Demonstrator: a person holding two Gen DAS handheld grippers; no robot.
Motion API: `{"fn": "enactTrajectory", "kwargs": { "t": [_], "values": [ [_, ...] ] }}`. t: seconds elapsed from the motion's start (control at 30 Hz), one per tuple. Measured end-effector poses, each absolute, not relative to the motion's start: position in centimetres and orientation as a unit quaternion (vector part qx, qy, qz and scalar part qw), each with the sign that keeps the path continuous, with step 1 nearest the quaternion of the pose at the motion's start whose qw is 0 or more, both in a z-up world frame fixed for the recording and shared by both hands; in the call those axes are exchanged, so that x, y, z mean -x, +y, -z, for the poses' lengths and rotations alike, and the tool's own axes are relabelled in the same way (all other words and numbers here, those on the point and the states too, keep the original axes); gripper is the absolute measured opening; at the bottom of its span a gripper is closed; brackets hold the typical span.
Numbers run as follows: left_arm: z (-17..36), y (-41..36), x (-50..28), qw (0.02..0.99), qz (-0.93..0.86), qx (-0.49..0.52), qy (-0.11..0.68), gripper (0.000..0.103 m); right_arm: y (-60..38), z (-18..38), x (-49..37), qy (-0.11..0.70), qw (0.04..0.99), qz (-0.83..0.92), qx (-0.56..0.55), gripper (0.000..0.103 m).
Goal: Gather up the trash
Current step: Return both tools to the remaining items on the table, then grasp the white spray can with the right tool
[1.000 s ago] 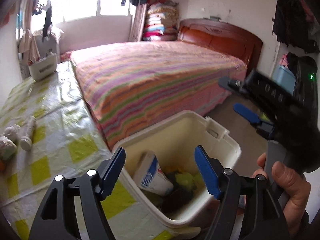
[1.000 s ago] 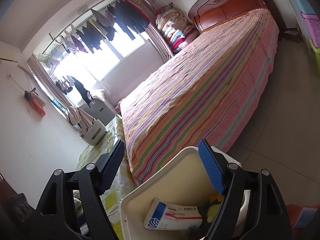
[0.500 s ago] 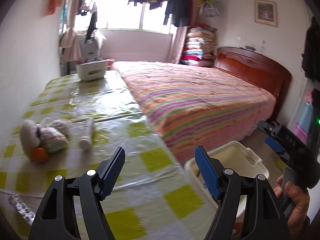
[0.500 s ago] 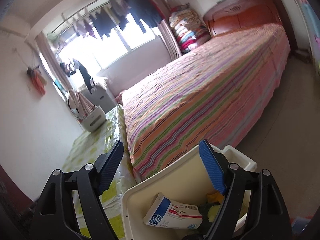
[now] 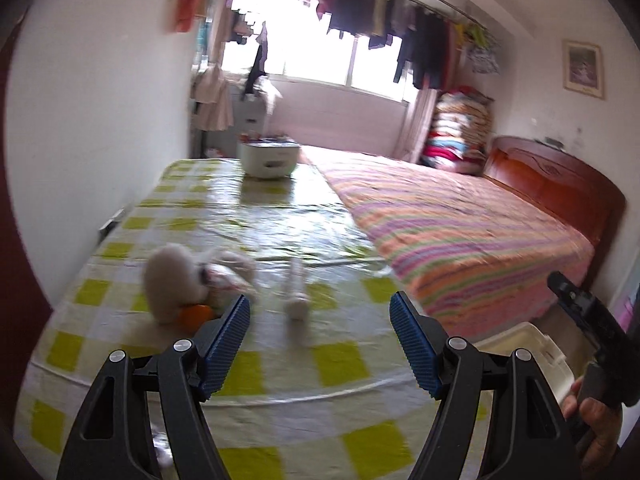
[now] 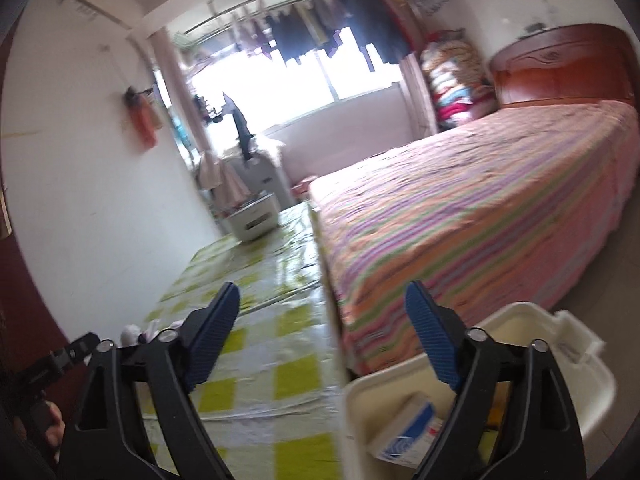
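Blue-and-white box point(image 6: 404, 432) in bin point(image 6: 592, 396) (label blurred, unreadable).

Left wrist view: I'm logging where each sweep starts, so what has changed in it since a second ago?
The left gripper has swung from over the bin to face the checked table, where crumpled white trash, an orange piece and a small white bottle lie. It stays open and empty. The right gripper, empty too, has just been opening wider. Nothing was picked up.
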State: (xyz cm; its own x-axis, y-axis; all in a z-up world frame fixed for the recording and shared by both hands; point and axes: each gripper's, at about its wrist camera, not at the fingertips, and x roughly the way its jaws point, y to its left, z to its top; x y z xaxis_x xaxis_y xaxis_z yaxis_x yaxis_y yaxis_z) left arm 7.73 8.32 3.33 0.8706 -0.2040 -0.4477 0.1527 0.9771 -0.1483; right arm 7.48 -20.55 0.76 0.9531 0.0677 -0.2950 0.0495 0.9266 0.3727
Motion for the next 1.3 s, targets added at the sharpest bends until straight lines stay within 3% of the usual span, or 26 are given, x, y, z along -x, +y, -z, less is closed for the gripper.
{"fn": "enactTrajectory", "kwargs": {
  "t": [0.37,0.77,1.03,1.3],
  "values": [
    [-2.2,16.4,-8.0,0.958,0.016,0.126,0.255,0.07,-12.6,0.8,-10.6,0.206,0.965,-0.1,-0.131,0.087],
    [-0.9,21.7,-8.8,0.947,-0.009,0.153,0.284,0.07,-11.0,2.5,-13.7,0.262,0.939,-0.135,-0.176,0.087],
    [-0.5,23.5,-9.9,0.943,-0.028,0.158,0.292,0.07,-5.6,0.2,-21.5,0.28,0.947,-0.113,-0.107,0.087],
    [-0.6,23.7,-9.8,0.946,-0.03,0.15,0.287,0.07,-2.0,3.3,-28.6,0.356,0.928,-0.098,-0.055,0.087]
  ]
}}
